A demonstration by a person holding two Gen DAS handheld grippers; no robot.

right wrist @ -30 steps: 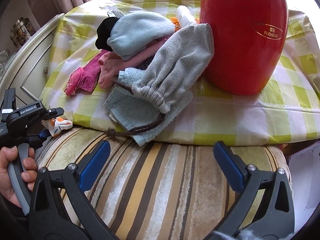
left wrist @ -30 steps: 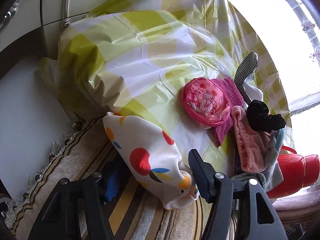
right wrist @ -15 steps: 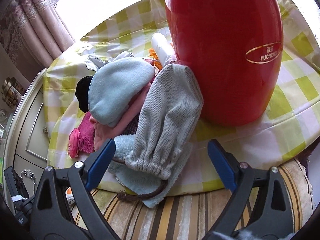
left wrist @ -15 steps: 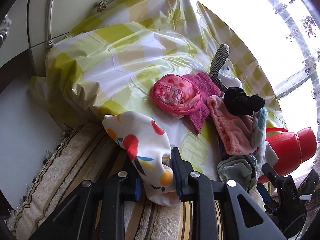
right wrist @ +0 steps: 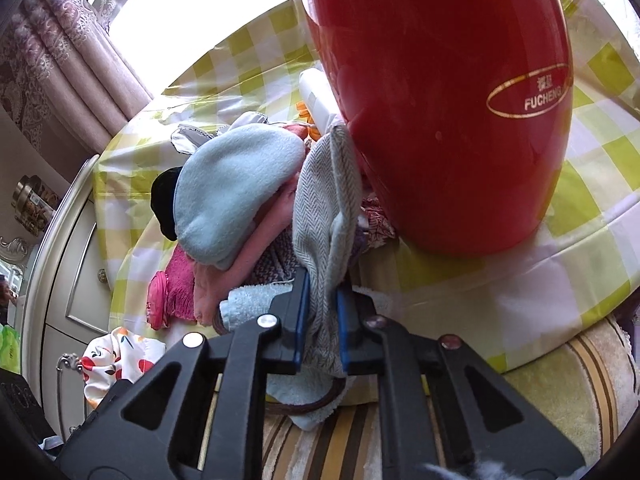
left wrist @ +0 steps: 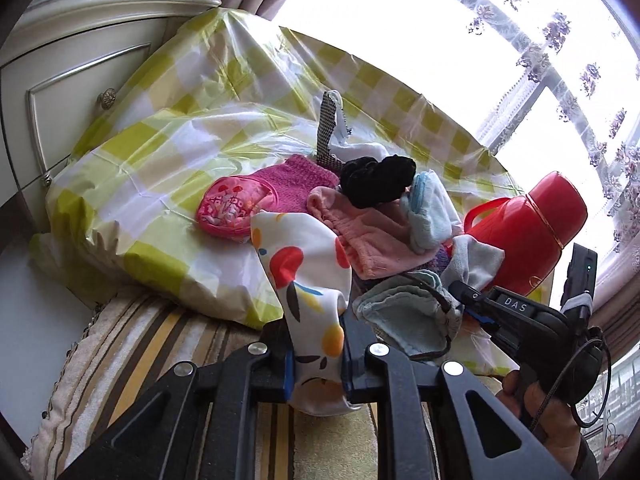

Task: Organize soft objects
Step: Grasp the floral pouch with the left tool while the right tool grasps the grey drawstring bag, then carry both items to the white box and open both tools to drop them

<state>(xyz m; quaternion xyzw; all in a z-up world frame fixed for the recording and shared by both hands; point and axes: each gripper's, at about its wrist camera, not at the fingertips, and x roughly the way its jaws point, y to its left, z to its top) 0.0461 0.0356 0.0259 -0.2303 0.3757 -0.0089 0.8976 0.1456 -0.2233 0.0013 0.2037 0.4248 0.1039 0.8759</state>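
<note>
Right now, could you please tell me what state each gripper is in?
Left gripper: closed on the white fruit-print cloth.
Right gripper: closed on the grey herringbone pouch.

A lived-in home room. A cream panelled cabinet [left wrist: 80,80] stands beside the worktop's yellow-checked plastic cloth [left wrist: 168,152]. Floral lace curtains [left wrist: 568,52] cover a bright window, and a striped cushion [left wrist: 132,344] lies in front.

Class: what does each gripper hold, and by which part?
Left gripper pinches the spotted white cloth near its lower end. Right gripper pinches the grey herringbone pouch near its gathered lower end.
</note>
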